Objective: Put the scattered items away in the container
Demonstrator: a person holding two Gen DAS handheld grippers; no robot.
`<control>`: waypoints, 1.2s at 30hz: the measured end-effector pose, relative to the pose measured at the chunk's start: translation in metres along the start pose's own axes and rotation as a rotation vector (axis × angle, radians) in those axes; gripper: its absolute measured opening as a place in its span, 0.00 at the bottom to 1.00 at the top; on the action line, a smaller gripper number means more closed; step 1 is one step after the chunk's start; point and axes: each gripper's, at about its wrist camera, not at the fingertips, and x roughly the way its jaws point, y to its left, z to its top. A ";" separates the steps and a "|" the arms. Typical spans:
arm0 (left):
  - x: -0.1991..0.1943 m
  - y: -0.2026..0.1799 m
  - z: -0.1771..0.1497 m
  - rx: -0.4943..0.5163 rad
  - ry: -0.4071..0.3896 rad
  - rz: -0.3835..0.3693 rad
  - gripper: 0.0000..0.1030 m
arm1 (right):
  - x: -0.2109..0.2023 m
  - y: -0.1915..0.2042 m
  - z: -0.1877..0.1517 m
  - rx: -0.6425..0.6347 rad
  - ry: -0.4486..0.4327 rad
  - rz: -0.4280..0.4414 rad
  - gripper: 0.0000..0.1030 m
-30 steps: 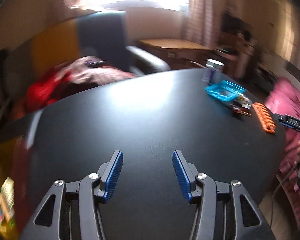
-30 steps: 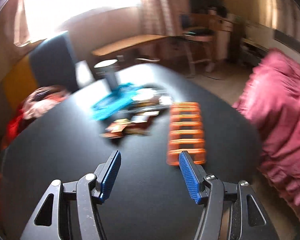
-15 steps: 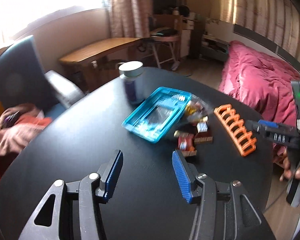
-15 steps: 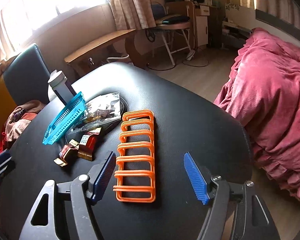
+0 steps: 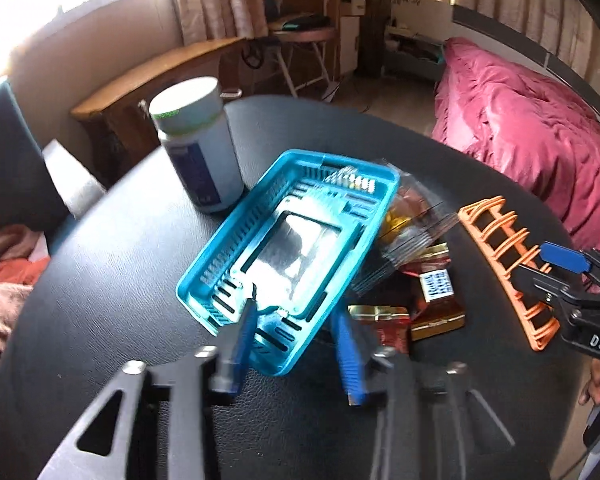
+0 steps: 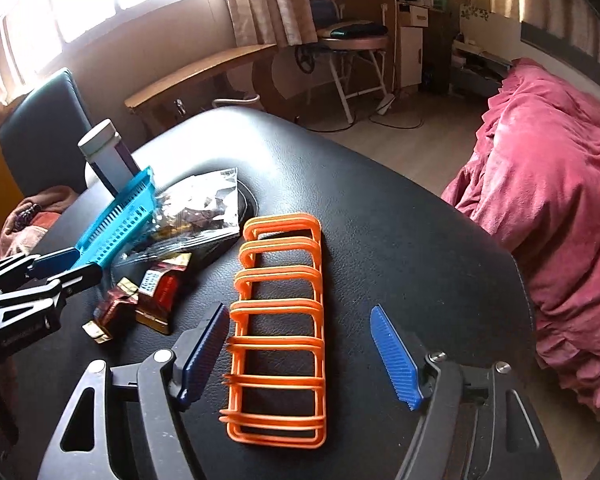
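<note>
A blue slotted plastic basket (image 5: pixel 296 248) lies on the black table; in the right wrist view it (image 6: pixel 118 222) looks tilted on its side. My left gripper (image 5: pixel 298 328) is open, its fingers either side of the basket's near corner. Red and gold snack packets (image 5: pixel 434 292) and a clear crinkly bag (image 5: pixel 412 220) lie right of the basket, and also show in the right wrist view (image 6: pixel 156 292). An orange wire rack (image 6: pixel 280 328) lies flat. My right gripper (image 6: pixel 300 320) is open, straddling the rack's near half, empty.
A white-lidded bottle (image 5: pixel 198 140) stands behind the basket. The table edge (image 6: pixel 520 280) curves close on the right, with a pink bed (image 6: pixel 560 216) beyond. A chair with clothes (image 5: pixel 4 248) is at the left. The left gripper (image 6: pixel 32 276) shows in the right wrist view.
My left gripper has swung right and closed in on the basket's near corner. My right gripper has moved over the orange rack and opened wider.
</note>
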 end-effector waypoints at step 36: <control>-0.196 0.087 -0.270 -0.564 -0.107 0.029 0.06 | -0.083 0.207 -0.144 -0.384 0.114 0.363 0.48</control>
